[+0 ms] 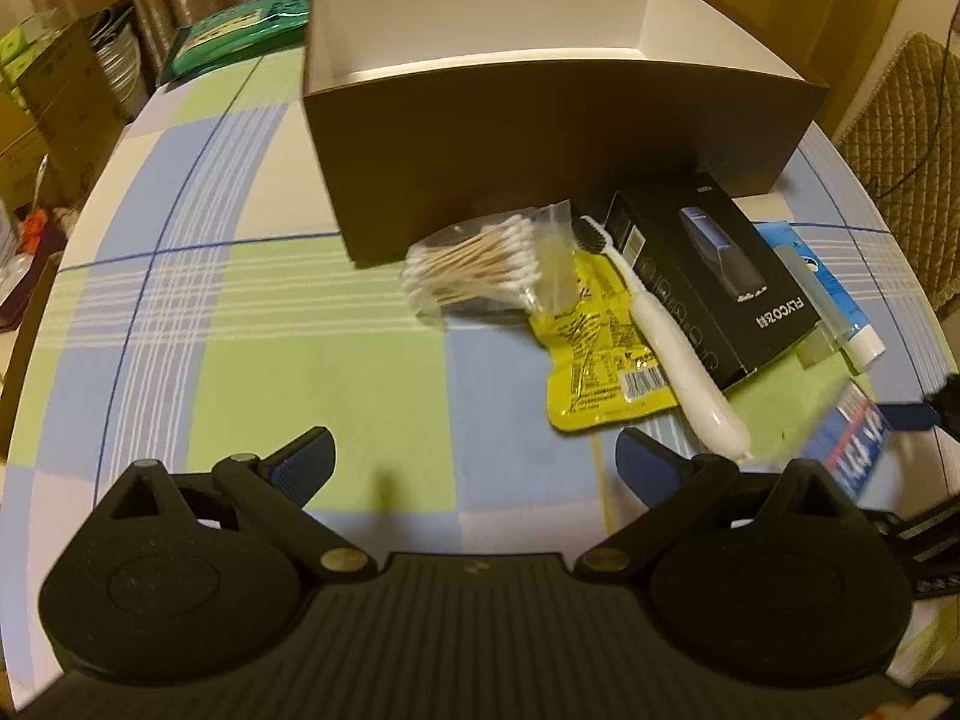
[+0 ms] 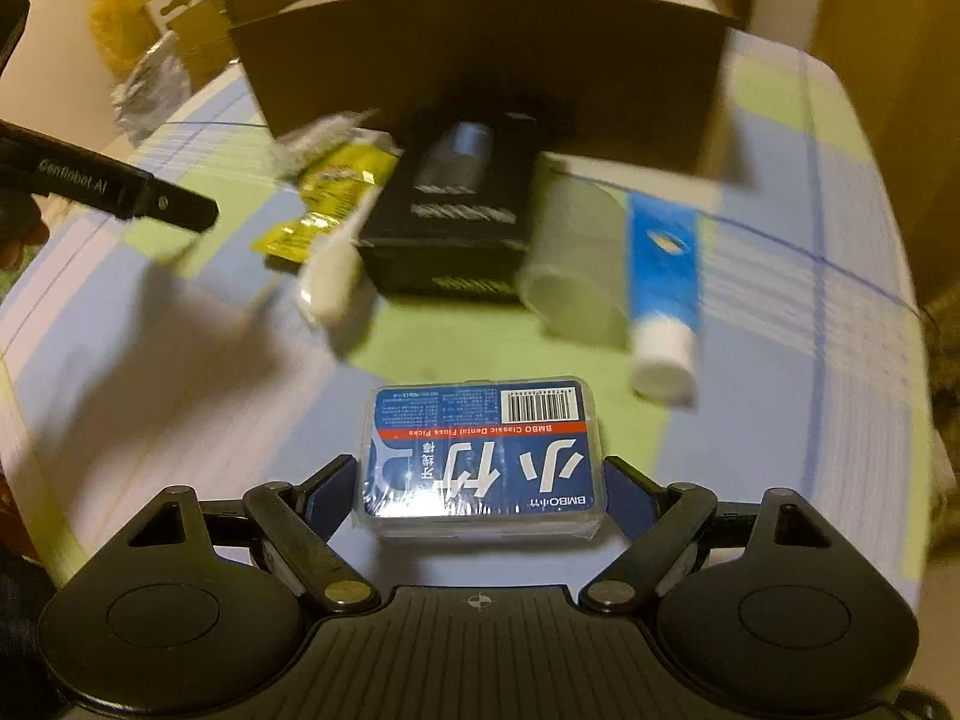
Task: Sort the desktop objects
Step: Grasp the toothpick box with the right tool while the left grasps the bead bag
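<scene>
My right gripper [image 2: 478, 480] is shut on a blue dental floss pick box [image 2: 480, 453] and holds it above the table; the box also shows in the left wrist view [image 1: 852, 441]. My left gripper [image 1: 477, 465] is open and empty, low over the checked tablecloth. Ahead of it lie a bag of cotton swabs [image 1: 474, 267], a yellow packet [image 1: 600, 354], a white toothbrush [image 1: 666, 342], a black shaver box [image 1: 714, 276] and a blue toothpaste tube [image 1: 834, 306]. Behind them stands an open brown box [image 1: 558, 138] with a white inside.
A clear plastic cup [image 2: 576, 258] lies on its side between the shaver box and the toothpaste. A green packet [image 1: 240, 30] lies at the table's far left corner. Cardboard boxes [image 1: 60, 96] stand off the left edge, a quilted chair [image 1: 906, 138] at the right.
</scene>
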Motion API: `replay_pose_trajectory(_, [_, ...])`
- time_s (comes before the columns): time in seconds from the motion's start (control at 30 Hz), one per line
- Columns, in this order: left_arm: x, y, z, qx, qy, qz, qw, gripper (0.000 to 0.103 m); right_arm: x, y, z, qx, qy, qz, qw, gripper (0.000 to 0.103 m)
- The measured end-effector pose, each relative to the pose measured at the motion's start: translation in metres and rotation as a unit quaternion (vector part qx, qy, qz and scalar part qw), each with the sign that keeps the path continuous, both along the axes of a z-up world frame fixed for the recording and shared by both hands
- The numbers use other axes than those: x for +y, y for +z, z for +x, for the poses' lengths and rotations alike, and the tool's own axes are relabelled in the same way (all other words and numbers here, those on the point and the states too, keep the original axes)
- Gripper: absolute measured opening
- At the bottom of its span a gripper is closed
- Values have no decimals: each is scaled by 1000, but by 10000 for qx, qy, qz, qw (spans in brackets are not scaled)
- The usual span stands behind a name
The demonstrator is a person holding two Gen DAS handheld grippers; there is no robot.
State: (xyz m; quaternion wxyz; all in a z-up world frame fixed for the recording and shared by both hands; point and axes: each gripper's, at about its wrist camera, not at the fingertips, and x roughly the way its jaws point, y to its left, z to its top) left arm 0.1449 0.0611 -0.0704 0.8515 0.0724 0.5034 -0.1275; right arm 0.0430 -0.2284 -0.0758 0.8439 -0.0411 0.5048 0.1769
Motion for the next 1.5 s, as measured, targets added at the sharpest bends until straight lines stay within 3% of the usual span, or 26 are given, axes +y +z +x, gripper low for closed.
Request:
replay_pose_trajectory(0.2, [0, -4, 23, -112, -289, -136, 9994, 98, -33, 6, -15, 129, -623, -83, 9979, 83])
replay_pose_trajectory(0.5, [2, -8, 72, -144, -350, -787, 9962, 98, -64, 11, -12, 114, -1523, -112, 9882, 83])
replay_pose_trajectory(0.67, [-2, -23, 92, -133, -362, -713, 9967, 95, -68, 10, -5, 45, -1734, -124, 9848, 83])
replay_pose_trajectory(0.9, [-11, -39, 96, -301, -666, -362, 9967, 80, -72, 7, 2, -19, -1855, -139, 9825, 83])
replay_pose_trajectory(1.0, [-9, -39, 94, -362, -710, -336, 9963, 66, -72, 7, 4, -37, -1833, -146, 9829, 83])
replay_pose_trajectory(1.17, [1, -34, 87, -428, -731, -331, 9959, 57, -71, 9, 7, -67, -1759, -150, 9843, 83])
replay_pose_trajectory(1.5, [12, -10, 68, -714, -748, -180, 9945, 19, -69, 13, 7, -149, -1653, -63, 9861, 83])
